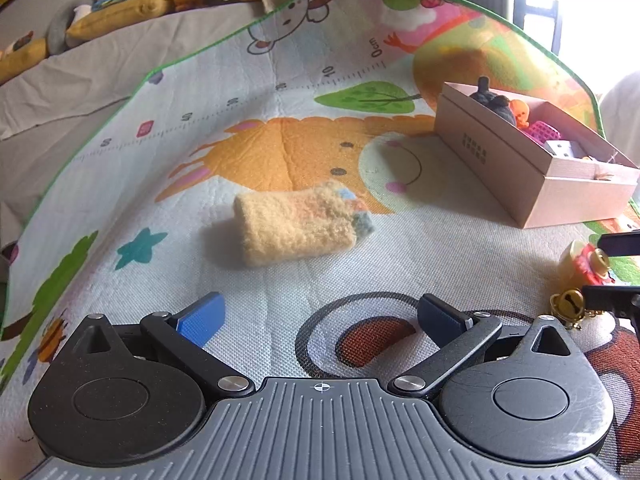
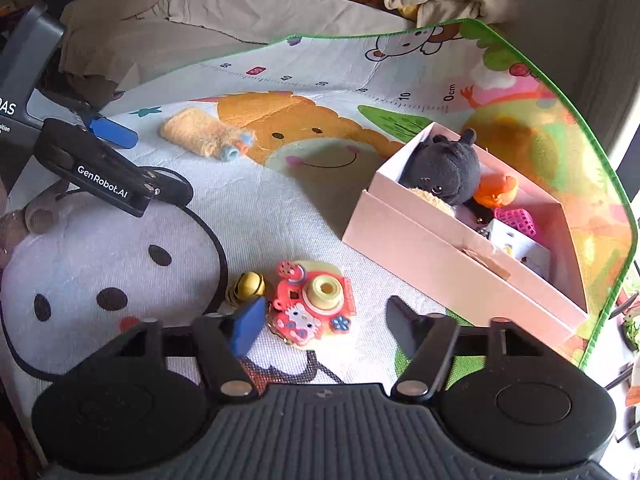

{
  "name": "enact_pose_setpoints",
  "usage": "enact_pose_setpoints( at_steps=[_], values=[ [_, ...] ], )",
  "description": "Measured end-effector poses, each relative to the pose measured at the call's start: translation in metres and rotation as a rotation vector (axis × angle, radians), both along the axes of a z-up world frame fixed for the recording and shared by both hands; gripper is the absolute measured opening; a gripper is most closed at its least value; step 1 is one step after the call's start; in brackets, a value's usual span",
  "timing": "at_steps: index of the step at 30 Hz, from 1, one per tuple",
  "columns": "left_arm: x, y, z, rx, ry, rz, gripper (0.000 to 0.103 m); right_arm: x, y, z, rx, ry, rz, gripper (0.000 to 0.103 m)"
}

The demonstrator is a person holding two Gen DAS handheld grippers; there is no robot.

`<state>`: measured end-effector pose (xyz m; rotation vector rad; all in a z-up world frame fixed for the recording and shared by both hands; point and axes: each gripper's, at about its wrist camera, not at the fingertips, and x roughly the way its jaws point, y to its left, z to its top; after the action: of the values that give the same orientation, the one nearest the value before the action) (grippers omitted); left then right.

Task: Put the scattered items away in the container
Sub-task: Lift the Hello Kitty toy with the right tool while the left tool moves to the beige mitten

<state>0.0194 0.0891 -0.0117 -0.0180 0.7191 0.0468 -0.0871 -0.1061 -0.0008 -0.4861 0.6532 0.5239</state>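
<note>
The right gripper (image 2: pixel 320 324) has its jaws released around the toy camera (image 2: pixel 316 304), low centre, with the pink box (image 2: pixel 440 256) at right. Next, I judge: clench, then lift. The left gripper (image 1: pixel 320 320) is released, empty.

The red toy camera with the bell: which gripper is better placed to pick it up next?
Right. The right gripper is open with the toy camera directly between its fingers. The left gripper faces the rolled yellow sock instead.
</note>
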Motion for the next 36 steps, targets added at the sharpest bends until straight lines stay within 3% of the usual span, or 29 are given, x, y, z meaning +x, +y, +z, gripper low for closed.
enact_pose_setpoints(
  at_steps=[4, 6, 8, 13, 16, 20, 25, 31, 34, 36],
  values=[
    [0.0, -0.001, 0.0, 0.003, 0.001, 0.001, 0.103, -0.003, -0.013, -0.006, -0.05, -0.048, -0.056, 0.084],
    [-0.001, -0.002, 0.0, 0.005, 0.001, 0.0, 0.103, 0.001, -0.019, -0.009, -0.118, -0.123, -0.13, 0.084],
    [-0.001, -0.002, 0.0, 0.006, 0.002, 0.0, 0.103, 0.01, -0.029, -0.009, -0.126, -0.133, -0.221, 0.084],
    [-0.001, -0.002, 0.0, 0.006, 0.002, 0.001, 0.103, 0.026, -0.05, -0.003, 0.166, 0.085, -0.325, 0.093],
    [0.0, -0.002, 0.0, 0.006, 0.002, 0.0, 0.103, 0.021, -0.044, -0.003, 0.283, 0.156, -0.277, 0.094],
    [0.0, -0.002, 0.0, 0.005, 0.002, 0.0, 0.103, 0.015, -0.026, -0.005, 0.239, 0.141, -0.188, 0.096],
    [0.0, -0.002, 0.0, 0.004, 0.002, 0.0, 0.103, 0.011, -0.005, 0.0, 0.259, 0.152, -0.117, 0.096],
    [0.0, -0.002, 0.0, 0.005, 0.002, 0.0, 0.103, 0.017, 0.002, -0.003, 0.091, 0.026, -0.142, 0.099],
    [0.0, -0.001, 0.0, 0.001, 0.0, 0.0, 0.103, 0.018, -0.012, -0.005, -0.07, -0.125, -0.232, 0.1],
    [-0.001, 0.0, 0.0, -0.002, 0.0, -0.001, 0.103, 0.022, -0.024, -0.006, -0.134, -0.176, -0.305, 0.1]
  ],
)
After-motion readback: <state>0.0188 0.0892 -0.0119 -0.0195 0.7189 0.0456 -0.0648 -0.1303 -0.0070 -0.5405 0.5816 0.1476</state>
